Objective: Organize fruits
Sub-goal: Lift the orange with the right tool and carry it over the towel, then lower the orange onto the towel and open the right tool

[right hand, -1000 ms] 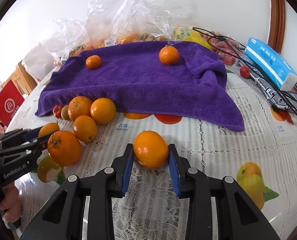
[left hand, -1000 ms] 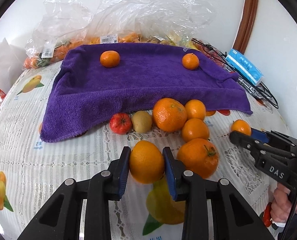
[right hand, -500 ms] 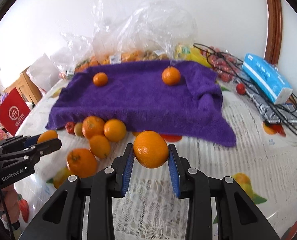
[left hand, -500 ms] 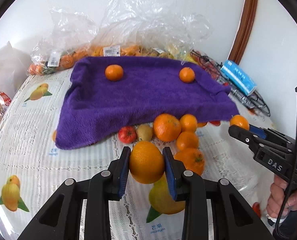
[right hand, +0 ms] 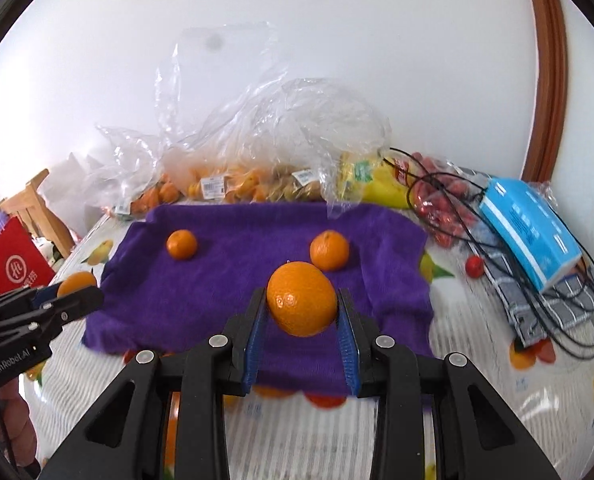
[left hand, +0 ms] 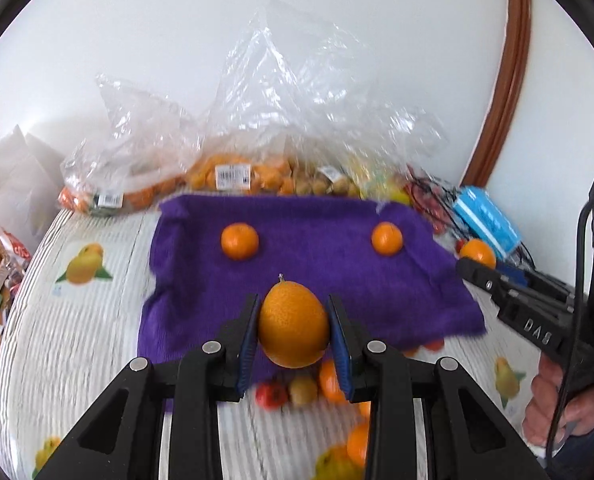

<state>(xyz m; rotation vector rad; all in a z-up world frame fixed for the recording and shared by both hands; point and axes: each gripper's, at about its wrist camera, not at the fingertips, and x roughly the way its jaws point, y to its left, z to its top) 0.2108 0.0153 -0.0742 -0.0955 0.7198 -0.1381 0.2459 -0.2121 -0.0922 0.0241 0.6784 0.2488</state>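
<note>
Above the near edge of the purple towel (left hand: 321, 280), each gripper clamps an orange: the left gripper (left hand: 293, 332) holds one orange (left hand: 293, 326), the right gripper (right hand: 301, 320) another orange (right hand: 301, 304). Two mandarins (left hand: 239, 241) rest toward the towel's far edge, well apart.

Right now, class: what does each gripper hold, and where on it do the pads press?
Each holds an orange by its two opposite sides: left gripper one orange, right gripper another.
</note>
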